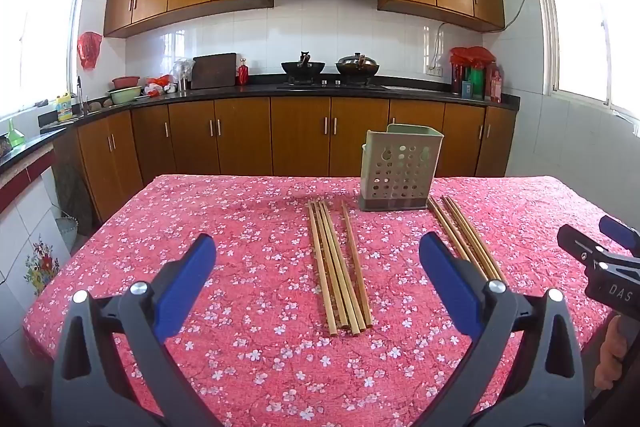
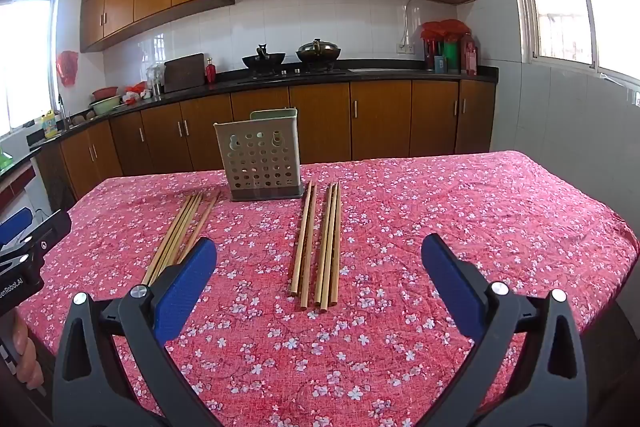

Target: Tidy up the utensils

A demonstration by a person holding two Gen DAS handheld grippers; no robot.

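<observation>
A pale green perforated utensil holder [image 1: 398,169] [image 2: 260,159] stands upright at the far side of the table. Two groups of wooden chopsticks lie flat in front of it: a left group [image 1: 340,267] [image 2: 176,235] and a right group [image 1: 466,239] [image 2: 320,247]. My left gripper [image 1: 318,259] is open and empty, hovering above the table just short of the left group. My right gripper [image 2: 320,263] is open and empty, hovering before the right group. The right gripper's body shows at the left wrist view's right edge [image 1: 604,259].
The table carries a red floral cloth [image 1: 248,227] [image 2: 460,211]. Its edges fall off at left, right and far side. Kitchen counters, a stove with two woks [image 1: 330,69] and wooden cabinets stand behind the table.
</observation>
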